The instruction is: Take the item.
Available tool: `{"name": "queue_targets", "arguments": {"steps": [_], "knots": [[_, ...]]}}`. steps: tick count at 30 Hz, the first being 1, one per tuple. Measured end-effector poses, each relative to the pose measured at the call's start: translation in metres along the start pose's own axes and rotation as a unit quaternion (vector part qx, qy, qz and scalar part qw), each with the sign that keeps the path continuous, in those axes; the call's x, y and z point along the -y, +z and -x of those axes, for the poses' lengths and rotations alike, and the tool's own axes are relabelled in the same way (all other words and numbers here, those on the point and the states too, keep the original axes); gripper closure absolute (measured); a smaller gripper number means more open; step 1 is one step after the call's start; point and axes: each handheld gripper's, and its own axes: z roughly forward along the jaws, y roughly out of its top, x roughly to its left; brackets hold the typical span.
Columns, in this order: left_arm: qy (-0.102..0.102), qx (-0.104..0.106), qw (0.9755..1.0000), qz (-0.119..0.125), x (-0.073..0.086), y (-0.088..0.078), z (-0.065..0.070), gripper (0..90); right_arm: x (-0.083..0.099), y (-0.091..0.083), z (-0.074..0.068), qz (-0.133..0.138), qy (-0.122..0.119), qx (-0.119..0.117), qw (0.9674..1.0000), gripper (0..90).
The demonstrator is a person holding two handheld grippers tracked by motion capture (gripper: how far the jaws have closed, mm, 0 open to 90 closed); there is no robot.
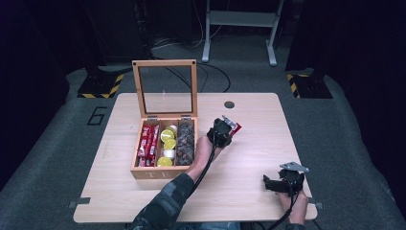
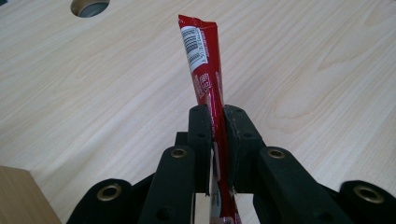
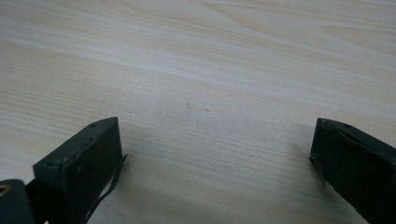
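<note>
Holding: left gripper [image 2: 214,135] clamps its jaws on a red sachet [image 2: 204,65], carried above bare table [image 1: 249,158] right of the wooden box [image 1: 163,173], likely to set it down.
Box: lid upright so its compartments stay reachable.
Waiting: right gripper [image 3: 215,154], jaws wide, empty, near edge.

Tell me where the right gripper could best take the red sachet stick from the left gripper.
Probably the free upper half of the red sachet stick, near the barcode. It is flat, narrow and juts past the left gripper, so the open right gripper should approach from beyond the tip, closing across the flat faces.
</note>
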Motion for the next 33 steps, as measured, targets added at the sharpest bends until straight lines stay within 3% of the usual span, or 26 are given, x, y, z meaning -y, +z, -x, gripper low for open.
{"name": "queue_targets", "arguments": {"steps": [9, 16, 29, 33], "knots": [[-0.009, -0.004, 0.9996, -0.025, 0.004, 0.017, 0.002, 81.2, 0.000, 0.000, 0.000, 0.000, 0.000, 0.000, 1.0000, 1.7], [0.004, -0.011, 0.9988, -0.048, 0.004, 0.026, 0.005, 81.1, 0.000, 0.000, 0.000, 0.001, 0.000, 0.000, 1.0000, 1.8], [-0.001, -0.005, 0.9973, -0.073, 0.007, 0.039, 0.009, 80.7, 0.000, 0.000, 0.000, 0.001, -0.002, -0.002, 1.0000, 2.0], [-0.018, 0.003, 0.9969, -0.077, 0.010, 0.043, 0.008, 80.4, 0.000, 0.000, 0.000, 0.001, -0.002, -0.002, 1.0000, 2.0]]}}
